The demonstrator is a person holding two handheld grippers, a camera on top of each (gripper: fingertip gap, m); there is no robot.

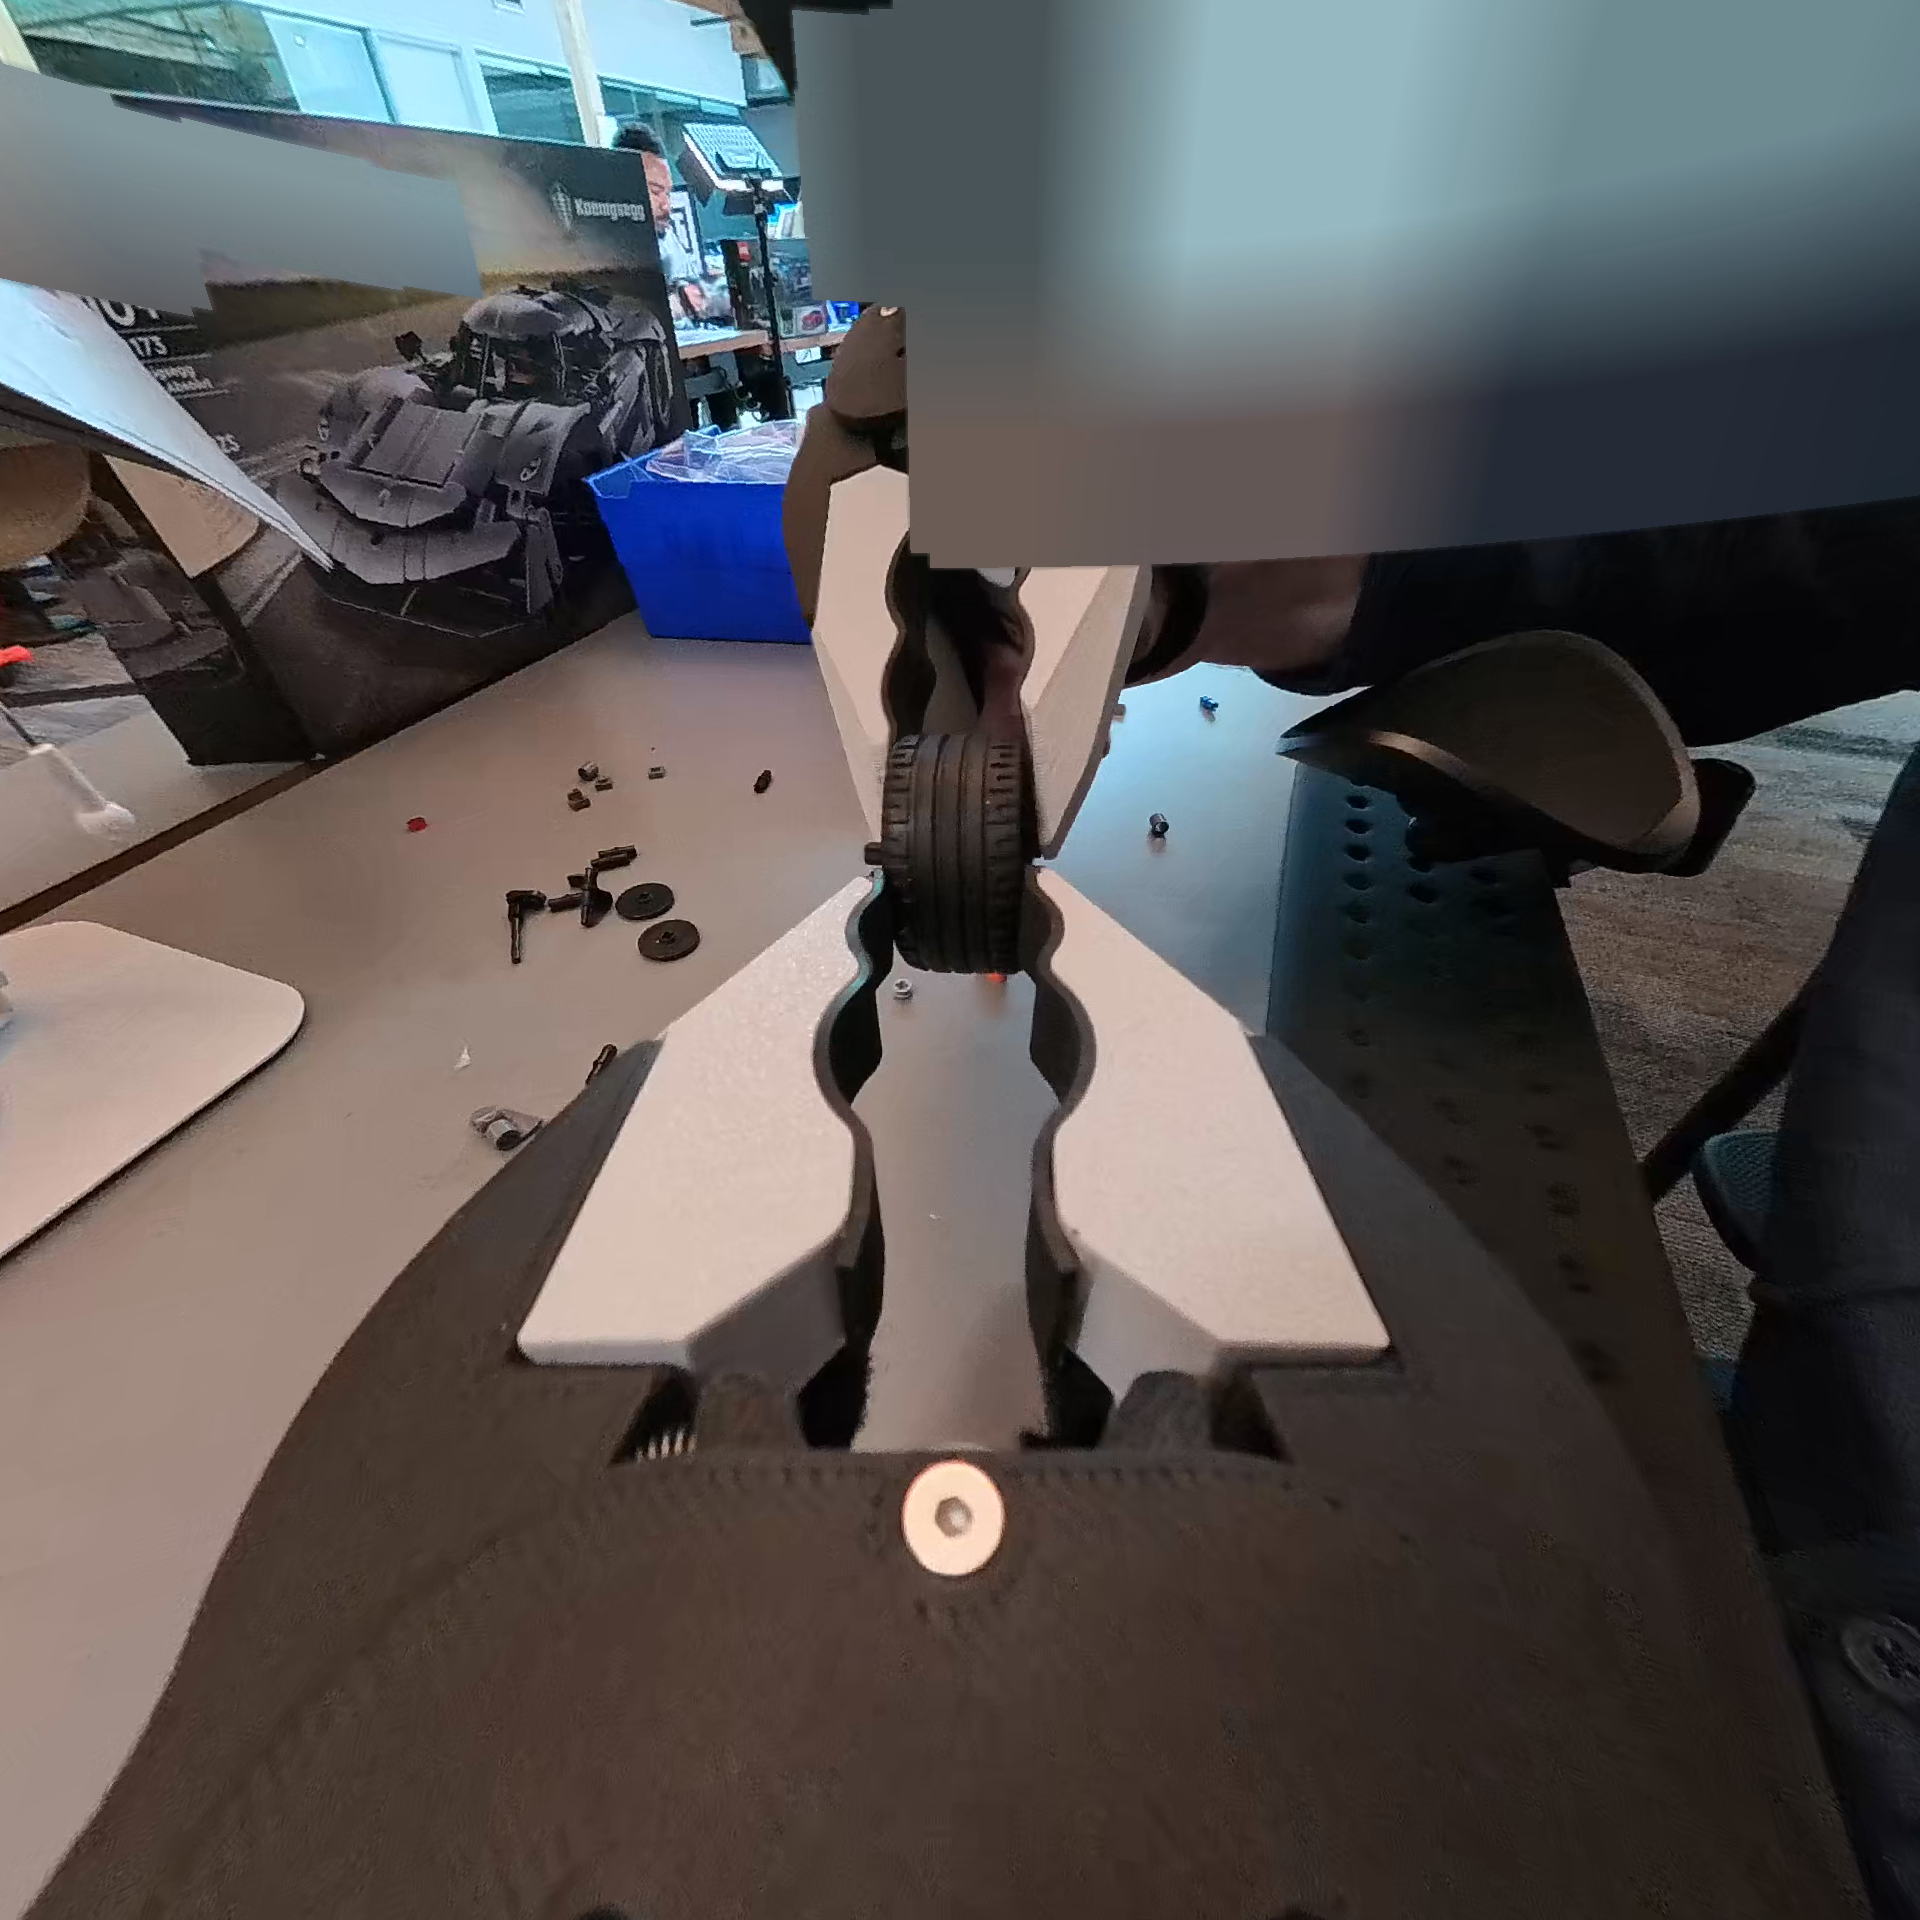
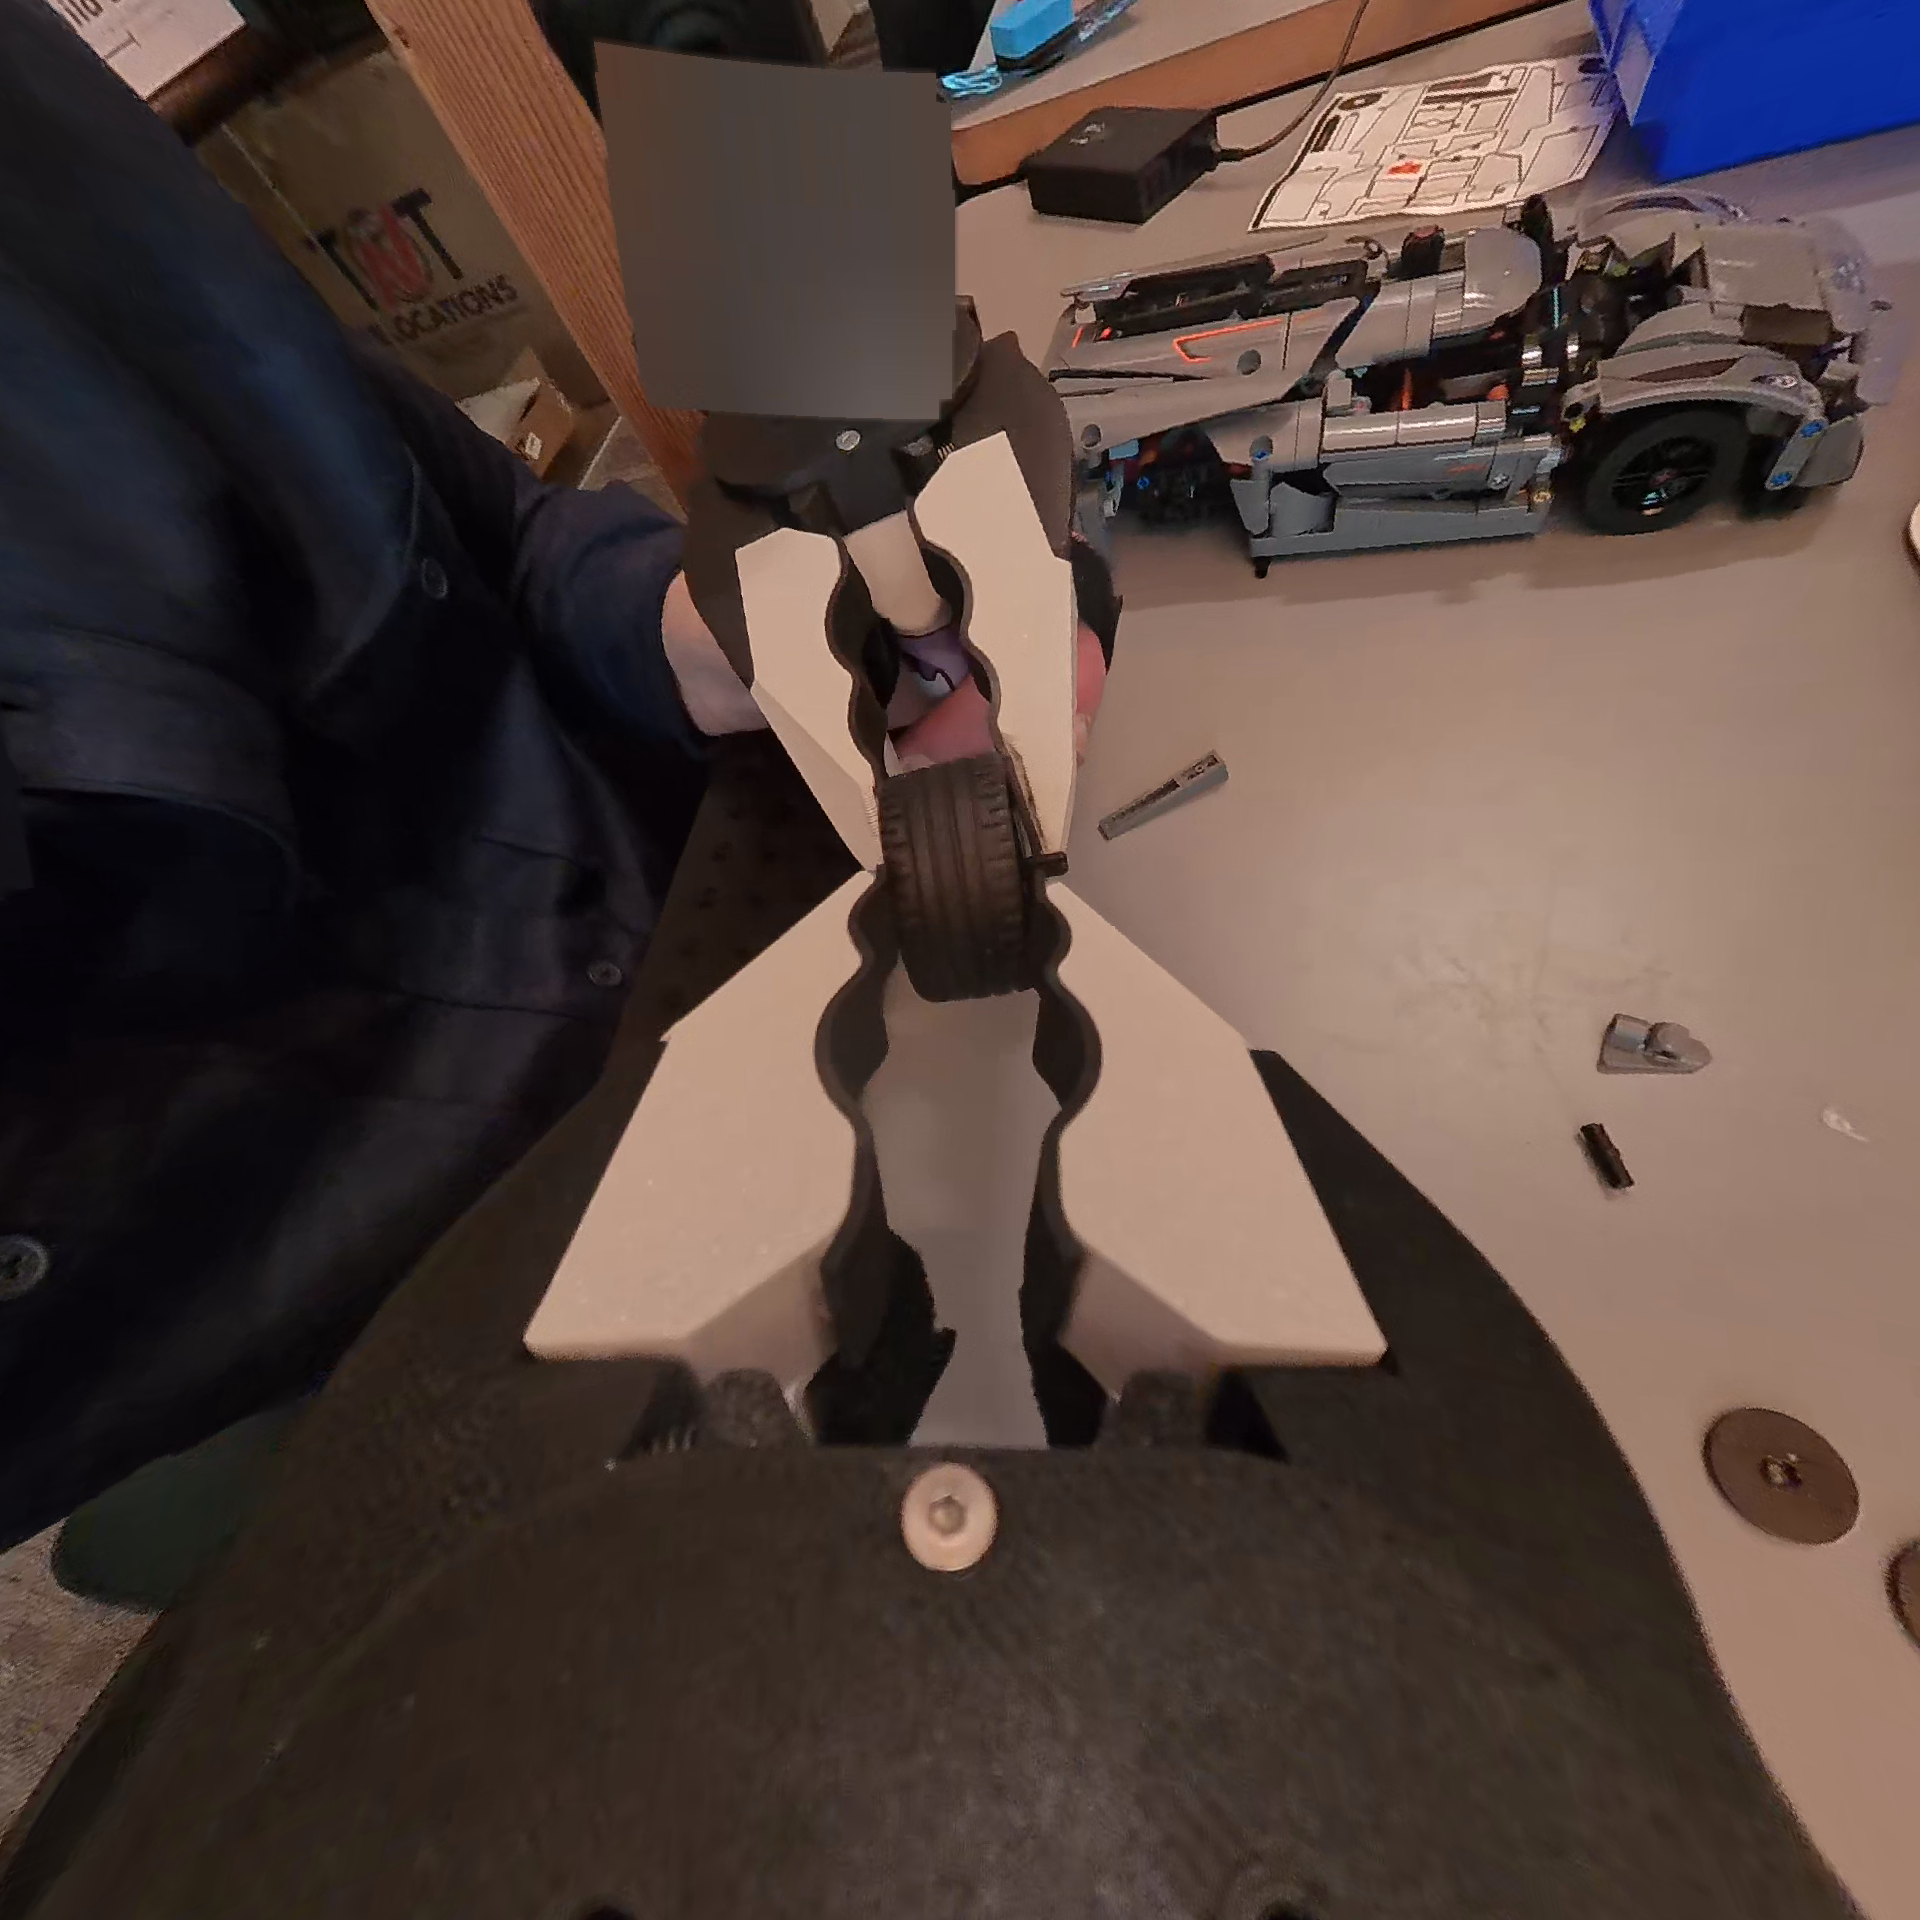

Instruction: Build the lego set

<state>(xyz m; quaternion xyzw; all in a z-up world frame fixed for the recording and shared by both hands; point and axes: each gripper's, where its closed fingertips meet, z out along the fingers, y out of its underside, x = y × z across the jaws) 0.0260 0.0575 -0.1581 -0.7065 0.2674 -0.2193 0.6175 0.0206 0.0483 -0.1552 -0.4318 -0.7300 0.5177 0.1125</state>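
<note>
A black rubber-tyred lego wheel is held in the air between my two grippers, which face each other tip to tip. My left gripper is shut on its lower part in the left wrist view, and my right gripper comes from above, shut on its upper part. In the right wrist view the wheel sits in my right gripper, with the left gripper opposite. A short black pin sticks out of the hub. The grey lego car stands on the table beyond, one wheel showing at its right end.
Loose black parts lie on the grey table, with the set's box and a blue bin behind. A grey beam, grey piece, black pin, black disc and instruction sheet lie right. A chair stands alongside. The grey beam is about equally far from each gripper, around 15 cm.
</note>
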